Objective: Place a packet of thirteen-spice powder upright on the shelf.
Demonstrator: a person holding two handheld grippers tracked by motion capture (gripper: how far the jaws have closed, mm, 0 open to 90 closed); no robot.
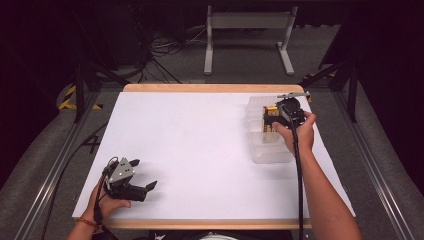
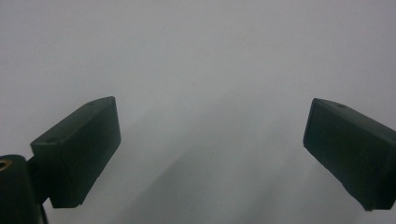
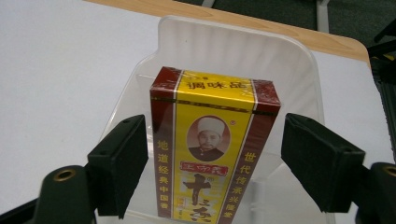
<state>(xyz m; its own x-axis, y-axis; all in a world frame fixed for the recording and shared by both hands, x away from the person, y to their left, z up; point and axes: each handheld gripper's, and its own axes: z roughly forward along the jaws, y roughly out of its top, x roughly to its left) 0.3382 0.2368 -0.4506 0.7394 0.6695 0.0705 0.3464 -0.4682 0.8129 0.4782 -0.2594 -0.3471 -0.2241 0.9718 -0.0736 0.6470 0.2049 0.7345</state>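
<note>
Black jaws of the right gripper (image 3: pixel 212 163) rise closest to the lens in the right gripper view, and they stand apart on either side of a red and yellow box (image 3: pixel 210 154), a visible gap on each flank, so the pads press on nothing.

Going by size, the white table top (image 1: pixel 190 150) spreads across the high view, with a wooden edge along its far and near sides. On its far right sits a clear plastic tray (image 1: pixel 257 150), ribbed on the inside. The box stands inside that tray (image 3: pixel 299 70), its long axis running from the jaws' base away toward the tray's far wall, printed face up toward the camera. Smaller again is the left gripper (image 1: pixel 131 187), resting at the near left of the table, well apart from the tray; in its own view its jaws gape wide over bare white surface.

What matters for the coming move is that the box lies straight between the right jaws, lengthwise along them, so the narrow sides face the pads. The right hand (image 1: pixel 297 135) is by far the nearer one. Lifting clear upward looks the likely release; closing would re-grip across the short width.
</note>
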